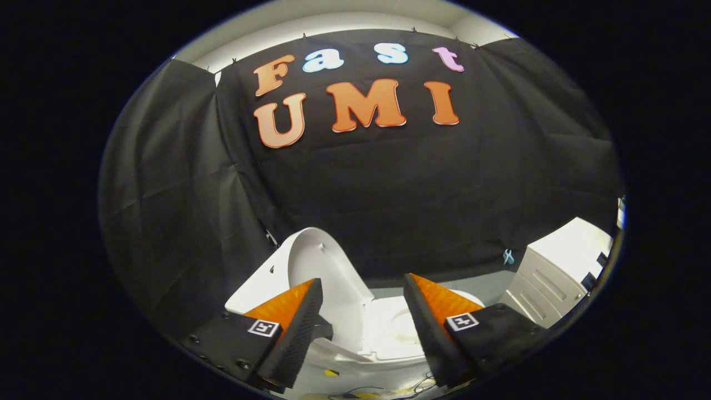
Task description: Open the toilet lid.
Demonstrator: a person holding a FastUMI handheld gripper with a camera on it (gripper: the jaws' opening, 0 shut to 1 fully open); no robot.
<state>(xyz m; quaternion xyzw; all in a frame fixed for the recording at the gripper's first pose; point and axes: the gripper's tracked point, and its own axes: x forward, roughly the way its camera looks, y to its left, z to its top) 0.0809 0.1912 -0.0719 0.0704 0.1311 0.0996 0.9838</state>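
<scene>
Gripper view: my gripper (362, 300) is released, fingers spread wide, gripping nothing. Toilet lid (322, 266) stands raised just beyond the left finger, apart from it. Toilet bowl (391, 328) lies between the fingers, ahead. White cabinet (555, 278) sits beyond the right finger.

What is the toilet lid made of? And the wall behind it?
The toilet lid, standing raised beyond the open gripper, looks like smooth white plastic: glossy, moulded curves, though it could be another hard material. The wall is black cloth, matte, with folds and wrinkles.
</scene>
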